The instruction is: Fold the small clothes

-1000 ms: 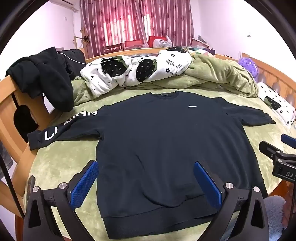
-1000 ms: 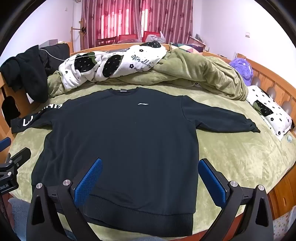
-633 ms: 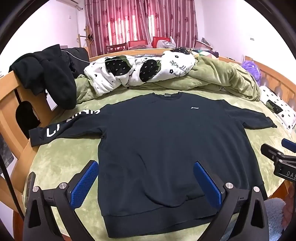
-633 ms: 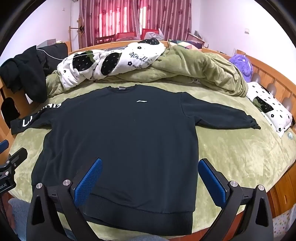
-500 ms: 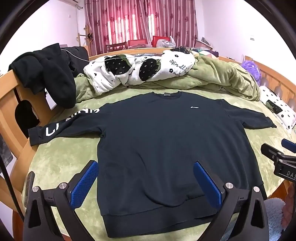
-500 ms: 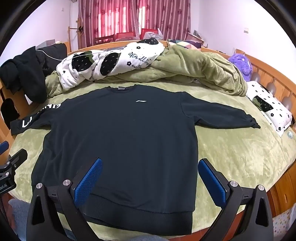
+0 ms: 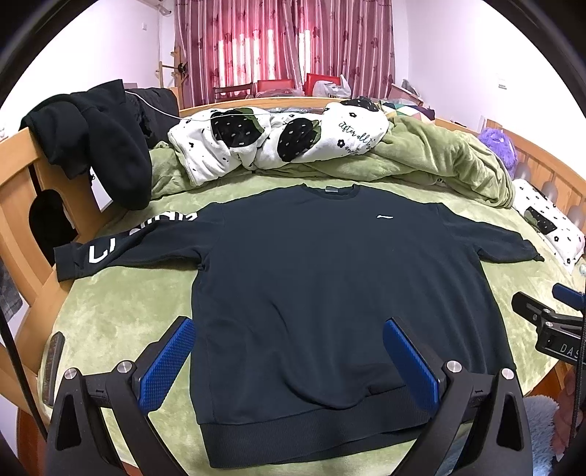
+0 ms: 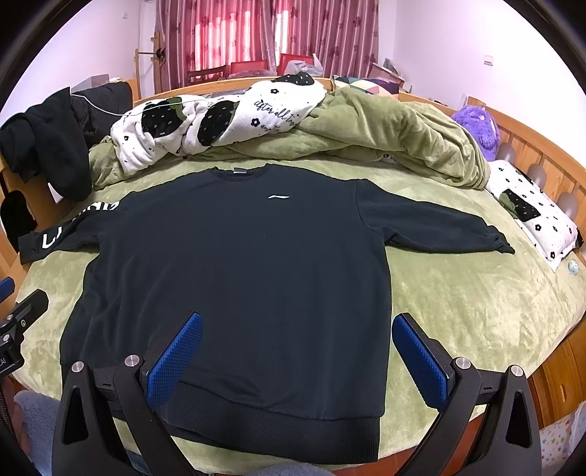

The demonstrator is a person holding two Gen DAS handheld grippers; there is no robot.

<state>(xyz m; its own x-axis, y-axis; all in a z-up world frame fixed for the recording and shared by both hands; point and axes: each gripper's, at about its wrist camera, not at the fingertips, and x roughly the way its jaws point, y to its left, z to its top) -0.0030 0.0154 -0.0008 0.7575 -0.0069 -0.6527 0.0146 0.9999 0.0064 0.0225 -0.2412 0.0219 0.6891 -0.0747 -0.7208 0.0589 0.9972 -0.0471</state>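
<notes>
While both grippers gape empty, the black sweatshirt (image 7: 329, 285) lies flat.

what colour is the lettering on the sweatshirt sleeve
White, on the dark sweatshirt's sleeve lettering; left wrist view.

The left gripper (image 7: 289, 360) and right gripper (image 8: 297, 357) sit low in each frame, blue-padded jaws spread wide, empty.

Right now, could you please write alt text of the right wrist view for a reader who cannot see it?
A black sweatshirt lies flat, front up, sleeves spread, on a green blanket. The open right gripper is above its hem, holding nothing. Behind are a bunched white patterned quilt and red curtains.
</notes>
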